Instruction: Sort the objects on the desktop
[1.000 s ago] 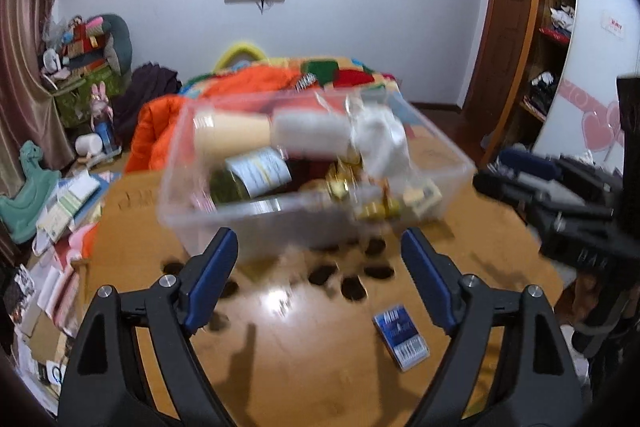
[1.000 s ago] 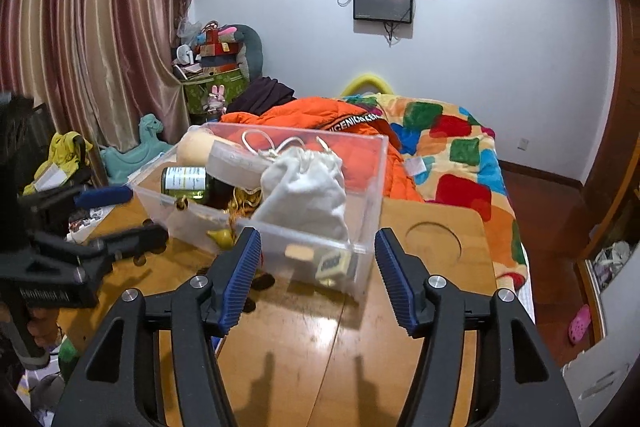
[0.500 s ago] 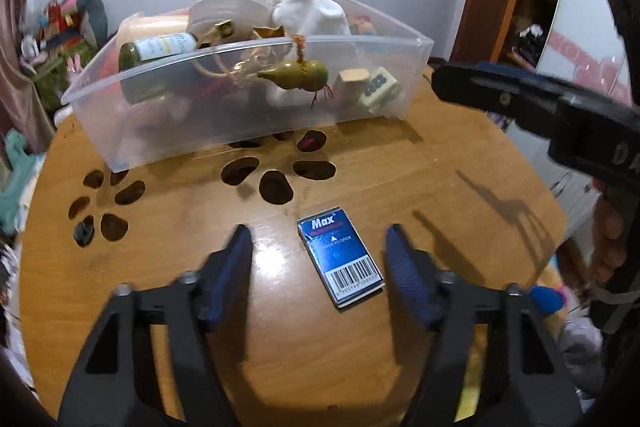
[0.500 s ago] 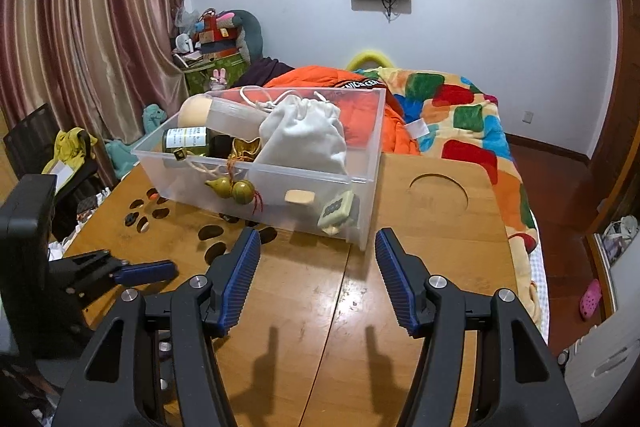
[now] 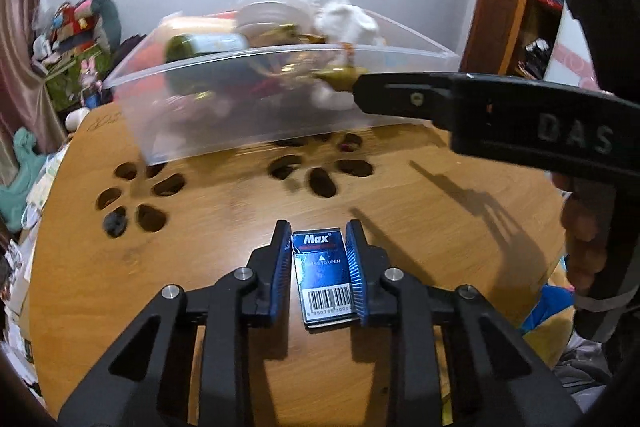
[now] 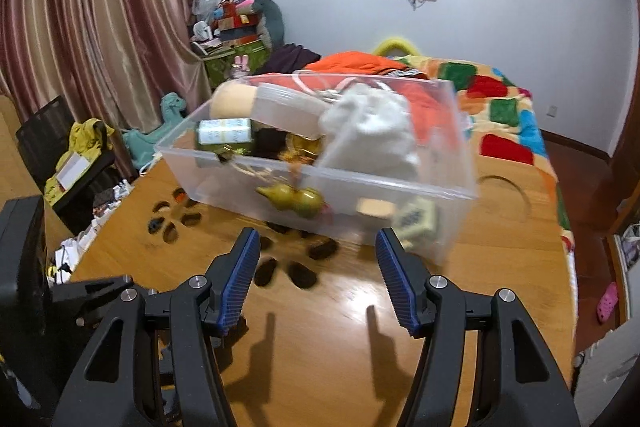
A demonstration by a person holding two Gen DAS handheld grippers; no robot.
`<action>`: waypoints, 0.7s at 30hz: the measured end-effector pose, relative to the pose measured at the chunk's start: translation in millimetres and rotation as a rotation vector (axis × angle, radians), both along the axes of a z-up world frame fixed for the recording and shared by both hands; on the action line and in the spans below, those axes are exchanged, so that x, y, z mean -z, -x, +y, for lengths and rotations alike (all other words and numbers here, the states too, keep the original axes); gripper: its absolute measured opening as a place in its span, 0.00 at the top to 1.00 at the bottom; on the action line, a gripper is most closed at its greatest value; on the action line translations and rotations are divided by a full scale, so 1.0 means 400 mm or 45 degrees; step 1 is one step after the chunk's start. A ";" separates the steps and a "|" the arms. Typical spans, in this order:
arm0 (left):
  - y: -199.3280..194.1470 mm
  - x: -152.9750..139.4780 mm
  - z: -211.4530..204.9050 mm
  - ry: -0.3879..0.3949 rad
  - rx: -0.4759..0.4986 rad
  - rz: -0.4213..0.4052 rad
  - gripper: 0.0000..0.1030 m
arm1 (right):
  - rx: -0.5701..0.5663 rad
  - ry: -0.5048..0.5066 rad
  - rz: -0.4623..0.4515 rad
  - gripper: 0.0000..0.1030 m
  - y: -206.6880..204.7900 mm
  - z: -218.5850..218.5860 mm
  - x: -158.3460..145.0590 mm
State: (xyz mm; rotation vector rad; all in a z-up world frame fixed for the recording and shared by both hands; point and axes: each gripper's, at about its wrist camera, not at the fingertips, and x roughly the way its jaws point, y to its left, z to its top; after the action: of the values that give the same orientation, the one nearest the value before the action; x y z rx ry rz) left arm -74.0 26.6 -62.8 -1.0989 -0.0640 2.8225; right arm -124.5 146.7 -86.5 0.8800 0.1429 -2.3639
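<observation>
A small blue "Max" box (image 5: 323,277) with a barcode lies flat on the round wooden table (image 5: 440,227). My left gripper (image 5: 319,237) is down at the table with its blue pads closed against both long sides of the box. A clear plastic bin (image 5: 256,107) stands behind it, holding a green bottle (image 5: 208,47), a white pouch (image 5: 348,21), a gourd charm and other items. My right gripper (image 6: 318,247) is open and empty above the table, in front of the bin (image 6: 456,227). The right gripper's body crosses the left wrist view (image 5: 500,119) at right.
Paw-shaped cut-outs (image 5: 136,195) pierce the table top in front of the bin, and a round recess (image 6: 506,195) lies at the right side. A bed with a colourful blanket (image 6: 500,107) is behind the table. Clutter lies on the floor at left.
My left gripper has dropped down to the table and closed from wide open onto the blue box. My right gripper has moved nearer the bin and stays open.
</observation>
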 end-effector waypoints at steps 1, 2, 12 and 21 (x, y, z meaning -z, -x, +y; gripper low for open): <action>-0.003 0.000 -0.016 -0.008 -0.011 0.002 0.74 | -0.014 0.008 -0.003 0.46 0.004 -0.014 0.001; -0.006 0.000 -0.027 -0.014 -0.023 0.004 0.74 | -0.024 0.015 0.008 0.46 0.006 -0.029 0.001; -0.038 -0.029 -0.091 -0.071 -0.066 0.072 0.74 | 0.066 0.049 -0.056 0.82 0.043 -0.087 0.033; -0.044 -0.063 -0.121 -0.125 -0.067 0.120 0.74 | 0.077 0.033 -0.014 0.83 0.030 -0.066 0.029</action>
State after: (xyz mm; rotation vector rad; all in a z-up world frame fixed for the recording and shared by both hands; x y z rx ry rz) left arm -56.4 -21.9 -37.4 -0.9562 -0.2236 2.8781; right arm -136.6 120.3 -98.2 0.8965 0.0824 -2.4110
